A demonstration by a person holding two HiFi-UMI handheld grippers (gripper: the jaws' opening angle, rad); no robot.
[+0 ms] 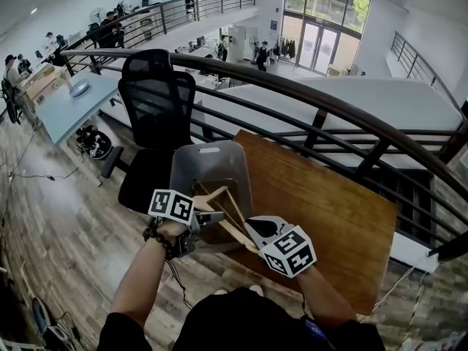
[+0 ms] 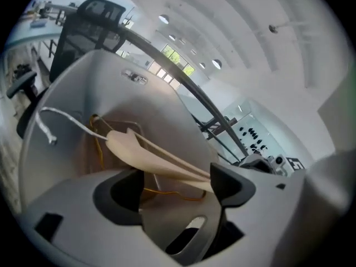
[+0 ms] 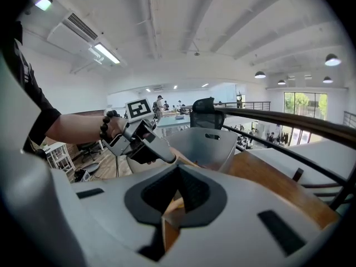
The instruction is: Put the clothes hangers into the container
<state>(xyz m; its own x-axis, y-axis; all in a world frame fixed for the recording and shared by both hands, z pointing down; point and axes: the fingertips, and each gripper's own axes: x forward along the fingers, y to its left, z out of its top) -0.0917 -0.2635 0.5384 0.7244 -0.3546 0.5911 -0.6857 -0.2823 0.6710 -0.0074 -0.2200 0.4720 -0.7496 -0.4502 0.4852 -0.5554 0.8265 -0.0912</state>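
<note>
Using the tabletop (image 1: pixel 322 196) as a stand for the grey container (image 1: pixel 208 163), just ahead of both tongs, for a short reach. Pinching the wooden hanger (image 2: pixel 150 157) by one end in the right tongs (image 3: pixel 173 206), hook end leaning inside the container, probably for lowering. Holding the left tongs (image 2: pixel 173 188) spread wide beside it, not pressing on it.

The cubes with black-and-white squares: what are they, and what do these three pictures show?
No robot: a person holds a two-jaw gripper in each hand, and the cubes are part of those grippers. One picture comes from a camera on the person's head, looking down; the other two cameras ride on the grippers and look along their jaws. A grey container stands at the edge of a wooden table. The right gripper is shut on one end of a wooden hanger that reaches into the container. The left gripper is open, its jaws either side of the hanger.
</note>
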